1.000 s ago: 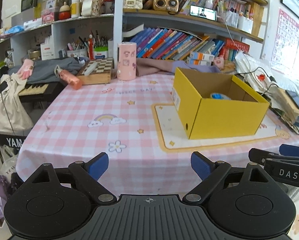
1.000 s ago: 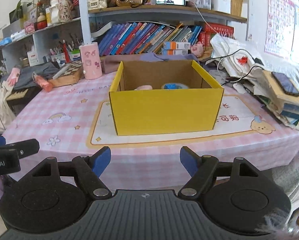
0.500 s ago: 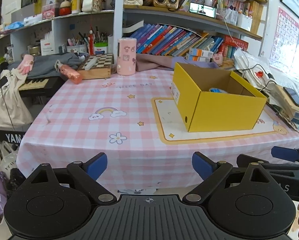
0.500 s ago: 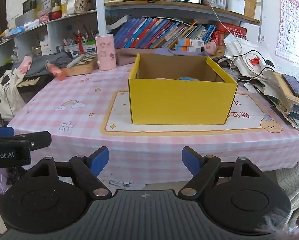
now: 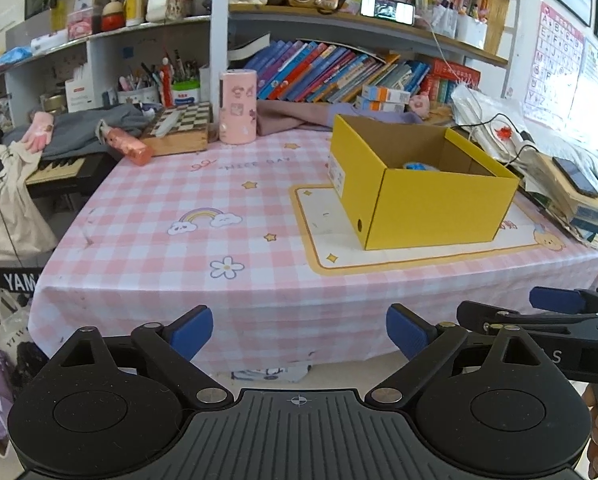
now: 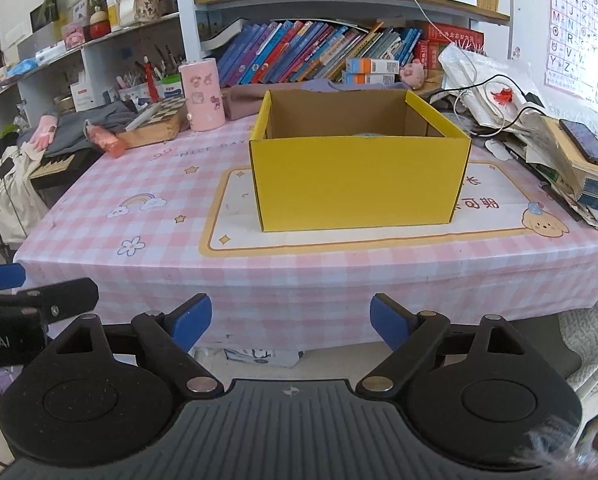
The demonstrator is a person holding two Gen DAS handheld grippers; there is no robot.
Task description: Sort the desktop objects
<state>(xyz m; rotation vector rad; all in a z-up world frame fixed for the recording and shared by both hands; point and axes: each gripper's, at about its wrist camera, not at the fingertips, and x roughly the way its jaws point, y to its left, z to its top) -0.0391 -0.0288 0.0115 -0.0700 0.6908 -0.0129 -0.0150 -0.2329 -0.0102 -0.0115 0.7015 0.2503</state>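
A box (image 6: 359, 184) is set on a mat (image 6: 495, 216) on the tabletop (image 6: 139, 232) — a cup (image 6: 202, 94) and shelves (image 6: 339, 0) are found behind.

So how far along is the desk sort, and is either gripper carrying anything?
Done: the yellow box already holds at least a blue item, and the tablecloth in front is bare. In hand: nothing; the left gripper and right gripper are empty, jaws opening. Left: possibly the pink cylinder and chessboard box at the back.

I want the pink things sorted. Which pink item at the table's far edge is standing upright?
The pink cylindrical canister with stickers, beside the chessboard box; the pink folded umbrella lies flat.
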